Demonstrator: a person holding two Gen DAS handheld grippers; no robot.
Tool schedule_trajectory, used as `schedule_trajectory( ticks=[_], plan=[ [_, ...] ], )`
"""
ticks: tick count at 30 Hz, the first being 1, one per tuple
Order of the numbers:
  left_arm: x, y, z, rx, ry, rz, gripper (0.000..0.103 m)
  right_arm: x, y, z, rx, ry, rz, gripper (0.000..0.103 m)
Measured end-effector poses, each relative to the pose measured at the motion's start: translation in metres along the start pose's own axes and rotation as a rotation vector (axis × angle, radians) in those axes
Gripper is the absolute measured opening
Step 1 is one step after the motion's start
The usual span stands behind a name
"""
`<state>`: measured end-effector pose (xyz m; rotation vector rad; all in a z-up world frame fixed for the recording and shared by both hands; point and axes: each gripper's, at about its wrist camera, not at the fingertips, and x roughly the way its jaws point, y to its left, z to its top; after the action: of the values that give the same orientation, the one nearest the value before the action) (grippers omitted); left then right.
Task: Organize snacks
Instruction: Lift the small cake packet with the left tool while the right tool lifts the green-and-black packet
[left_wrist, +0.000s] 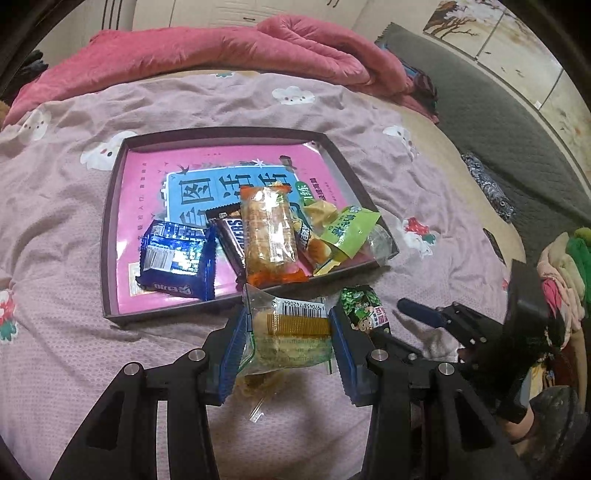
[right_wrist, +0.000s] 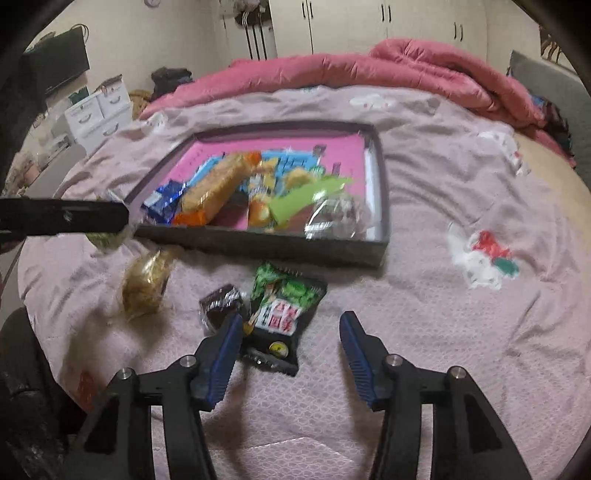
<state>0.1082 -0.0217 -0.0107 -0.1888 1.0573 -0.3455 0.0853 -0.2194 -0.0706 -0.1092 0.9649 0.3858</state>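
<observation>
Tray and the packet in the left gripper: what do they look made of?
Tray: likely rigid cardboard, matte dark rim with thin straight walls, glossy printed pink base. Packet: thin clear plastic film, shiny and crinkled, contents visible through it, printed barcode label on top.

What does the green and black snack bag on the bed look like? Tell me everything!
The green and black snack bag is a shiny plastic packet, green with cartoon pictures at the top, a red and white label in the middle and black at the bottom. It lies flat on the pink bedsheet, outside the tray, beside a small dark wrapped sweet. The right gripper hovers open over it.
</observation>
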Motion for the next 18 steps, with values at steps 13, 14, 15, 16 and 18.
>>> schedule_trajectory(
  ticks=[13, 14, 15, 16, 18],
  plan=[
    [0.004, 0.004, -0.001, -0.012, 0.012, 0.003, 0.046, 0.039, 0.017, 0.01, -0.067, 0.042, 0.008, 0.04],
    [0.005, 0.004, -0.001, -0.013, 0.013, 0.003, 0.046, 0.039, 0.018, 0.01, -0.072, 0.041, 0.01, 0.038],
    [0.005, 0.004, 0.0, -0.015, 0.014, 0.003, 0.046, 0.038, 0.018, 0.011, -0.073, 0.034, 0.011, 0.036],
    [0.004, 0.005, 0.0, -0.018, 0.014, 0.004, 0.046, 0.034, 0.017, 0.011, -0.068, 0.019, 0.02, 0.035],
    [0.003, 0.007, 0.0, -0.023, 0.01, 0.005, 0.046, 0.024, 0.013, 0.01, -0.046, -0.008, 0.018, 0.031]
  ],
)
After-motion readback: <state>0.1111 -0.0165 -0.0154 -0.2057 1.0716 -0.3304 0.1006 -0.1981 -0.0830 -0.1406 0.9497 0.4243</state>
